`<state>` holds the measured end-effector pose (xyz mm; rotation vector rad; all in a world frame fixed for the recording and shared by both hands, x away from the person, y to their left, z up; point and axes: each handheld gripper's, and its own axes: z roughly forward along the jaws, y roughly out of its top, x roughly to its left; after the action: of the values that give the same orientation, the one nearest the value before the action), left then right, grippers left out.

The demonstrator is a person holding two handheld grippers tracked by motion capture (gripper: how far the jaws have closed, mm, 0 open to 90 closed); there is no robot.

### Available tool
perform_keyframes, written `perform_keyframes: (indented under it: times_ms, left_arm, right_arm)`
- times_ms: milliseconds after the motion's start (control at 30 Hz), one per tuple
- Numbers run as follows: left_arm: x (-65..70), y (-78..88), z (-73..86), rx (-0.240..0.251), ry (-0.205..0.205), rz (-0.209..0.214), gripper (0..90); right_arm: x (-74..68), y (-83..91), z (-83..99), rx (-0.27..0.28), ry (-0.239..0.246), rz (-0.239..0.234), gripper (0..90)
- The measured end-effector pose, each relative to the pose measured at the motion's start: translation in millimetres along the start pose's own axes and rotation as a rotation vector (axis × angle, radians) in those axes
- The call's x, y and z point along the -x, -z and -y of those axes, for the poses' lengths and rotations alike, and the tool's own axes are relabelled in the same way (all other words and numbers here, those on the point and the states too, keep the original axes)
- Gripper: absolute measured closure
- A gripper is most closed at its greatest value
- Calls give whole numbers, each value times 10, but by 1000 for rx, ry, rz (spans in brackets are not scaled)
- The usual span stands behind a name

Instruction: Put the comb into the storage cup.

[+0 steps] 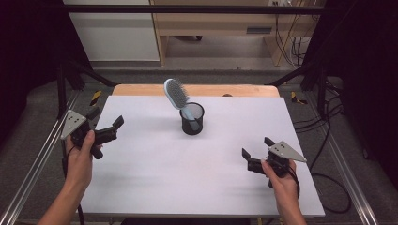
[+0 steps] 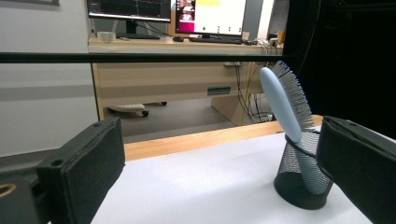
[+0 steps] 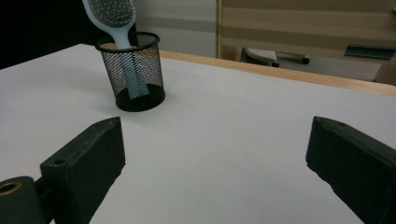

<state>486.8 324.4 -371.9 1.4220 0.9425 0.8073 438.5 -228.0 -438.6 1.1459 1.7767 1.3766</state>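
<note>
Pale-blue hairbrush (image 1: 177,96) leans handle-down in black mesh cup (image 1: 192,119) — both grippers' fingers wide apart, empty.

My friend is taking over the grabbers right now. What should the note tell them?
Left gripper: open, holding nothing, at the table's left edge.
Right gripper: open, holding nothing, near the front right.
Hairbrush: light blue, handle down in the black mesh cup, head leaning out toward the back left.
Cup stands upright mid-table on the white tabletop.
Done: brush is in the cup.
Left: nothing obvious; both grippers are clear of it.
</note>
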Motion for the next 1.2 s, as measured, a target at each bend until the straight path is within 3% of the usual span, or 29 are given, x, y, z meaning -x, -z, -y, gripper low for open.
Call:
perform_keyframes:
  times_ms: [167,367,567,700,1133,1200]
  left_arm:
    - [-105,69,4,-8,-19,-11,14]
    - [-187,131,33,-7,-15,-11,14]
    - [-188,201,114,-6,-10,3,14]
    - [-174,268,206,-8,1,12,13]
    - [-200,508,386,10,-30,11,13]
    - [-203,540,404,15,-18,23,13]
  right_arm:
    - [96,95,32,15,27,43,39]
    - [188,199,108,7,48,47,32]
    - [223,234,173,13,47,24,31]
    - [214,234,201,5,73,3,35]
    - [199,209,243,-5,72,-22,49]
    - [190,207,245,-3,71,-28,45]
